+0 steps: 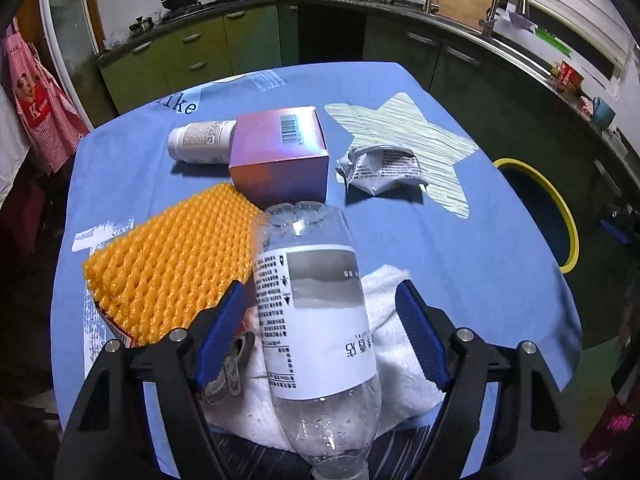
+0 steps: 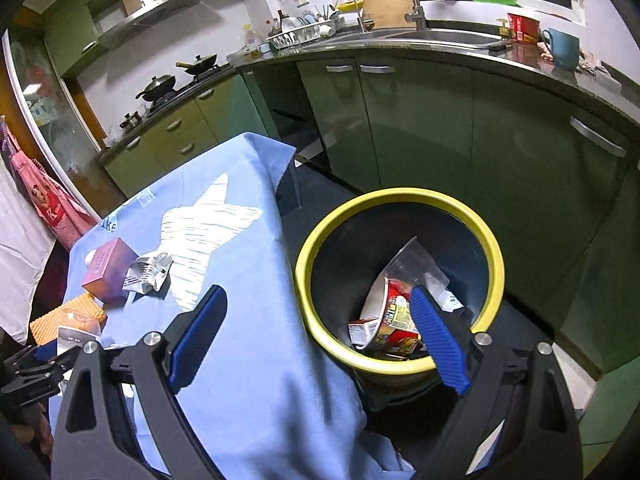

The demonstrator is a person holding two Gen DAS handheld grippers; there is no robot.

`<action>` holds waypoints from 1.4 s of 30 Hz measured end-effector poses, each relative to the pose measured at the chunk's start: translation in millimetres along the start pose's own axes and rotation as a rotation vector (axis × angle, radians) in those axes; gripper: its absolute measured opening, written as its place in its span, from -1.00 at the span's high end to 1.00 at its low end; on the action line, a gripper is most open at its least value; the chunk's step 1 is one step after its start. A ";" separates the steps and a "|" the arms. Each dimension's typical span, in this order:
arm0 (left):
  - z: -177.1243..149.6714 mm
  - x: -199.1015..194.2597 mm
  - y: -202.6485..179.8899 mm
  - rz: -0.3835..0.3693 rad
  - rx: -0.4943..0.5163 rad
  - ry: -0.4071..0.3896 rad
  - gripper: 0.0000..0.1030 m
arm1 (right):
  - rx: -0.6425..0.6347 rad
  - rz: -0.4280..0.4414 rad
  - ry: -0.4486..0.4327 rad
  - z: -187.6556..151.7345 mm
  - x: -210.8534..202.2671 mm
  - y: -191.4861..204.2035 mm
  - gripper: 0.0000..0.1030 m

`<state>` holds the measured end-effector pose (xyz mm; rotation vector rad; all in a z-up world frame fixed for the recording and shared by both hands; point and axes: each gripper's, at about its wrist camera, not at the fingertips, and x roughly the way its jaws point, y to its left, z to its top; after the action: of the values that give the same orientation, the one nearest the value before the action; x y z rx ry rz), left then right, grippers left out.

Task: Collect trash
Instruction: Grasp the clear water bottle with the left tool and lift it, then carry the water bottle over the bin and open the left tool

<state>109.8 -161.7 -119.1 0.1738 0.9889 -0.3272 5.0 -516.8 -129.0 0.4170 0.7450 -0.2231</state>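
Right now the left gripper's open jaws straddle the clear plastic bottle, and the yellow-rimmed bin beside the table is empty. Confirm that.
Not quite. The bin is not empty: the right wrist view shows a noodle cup and wrappers inside. The rest holds: the left gripper straddles the clear bottle, jaws open.

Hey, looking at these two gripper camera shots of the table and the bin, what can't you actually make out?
- Clear bottle: cap end cut off by the bottom edge, left wrist view.
- Metal can: mostly hidden behind a left gripper finger and the bottle.
- White pill bottle: label print too small.
- Bin contents: partly hidden by a right gripper finger, right wrist view.
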 end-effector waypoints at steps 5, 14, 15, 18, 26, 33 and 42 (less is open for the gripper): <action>-3.5 2.7 -11.8 -0.014 0.030 0.021 -0.42 | -0.014 0.018 0.005 1.3 2.2 7.8 -0.70; -2.6 16.9 -0.7 -0.010 0.021 0.056 -0.07 | -0.013 0.029 0.014 -0.2 4.6 8.4 -0.71; -2.5 17.4 -1.1 -0.011 0.024 0.055 -0.06 | -0.010 0.030 0.016 -0.2 4.8 7.9 -0.71; -3.6 16.2 1.1 -0.039 0.021 0.057 -0.05 | -0.011 0.034 0.015 0.2 3.0 8.1 -0.71; -1.4 -8.9 1.4 -0.106 0.051 0.052 -0.04 | 0.007 0.051 0.002 -0.4 -1.4 2.7 -0.71; 10.4 -43.0 -2.0 -0.113 0.083 -0.012 -0.04 | 0.022 0.061 0.008 -1.9 3.6 -3.2 -0.71; 24.3 -81.1 -4.7 -0.141 0.102 -0.104 -0.03 | 0.030 0.067 0.000 -2.7 -0.2 -6.5 -0.71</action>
<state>86.4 -157.6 -37.7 0.1783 0.8839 -0.5121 1.0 -521.3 -132.6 0.4693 0.7269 -0.1711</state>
